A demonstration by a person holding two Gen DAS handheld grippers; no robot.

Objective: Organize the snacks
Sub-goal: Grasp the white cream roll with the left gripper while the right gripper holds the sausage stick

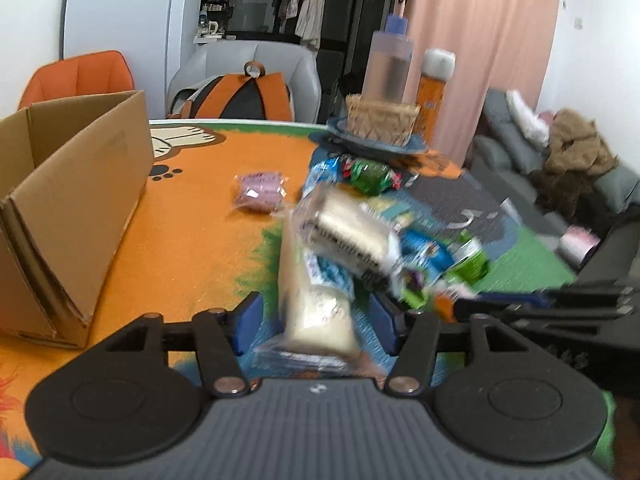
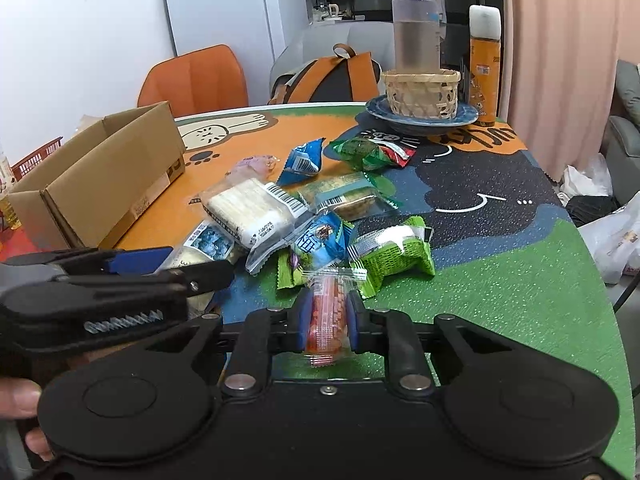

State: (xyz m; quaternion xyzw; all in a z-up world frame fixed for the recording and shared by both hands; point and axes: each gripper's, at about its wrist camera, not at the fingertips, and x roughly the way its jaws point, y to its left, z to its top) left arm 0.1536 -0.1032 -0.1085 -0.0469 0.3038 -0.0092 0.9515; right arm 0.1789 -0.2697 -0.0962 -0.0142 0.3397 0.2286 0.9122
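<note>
Mid-pick, both sides. Left gripper (image 1: 316, 320) jaws wide around a cream bread packet (image 1: 316, 312) (blurred); right gripper (image 2: 328, 312) pinching an orange snack packet (image 2: 326, 312). Next, judged: carry toward cardboard box (image 2: 116, 184) at ten o'clock on the tabletop (image 2: 500, 300).

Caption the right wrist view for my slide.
Right gripper clamps an orange snack packet beside the snack pile.

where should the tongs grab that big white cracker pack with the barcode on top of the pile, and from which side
Grip the white cracker pack across its short width, mid-body, coming down from above. It is a long flat block lying highest on the snack pile, so its two long sides are exposed, while its ends overlap other packets. The left tongs are open around a pale bread packet; the right tongs already hold an orange snack stick.
</note>
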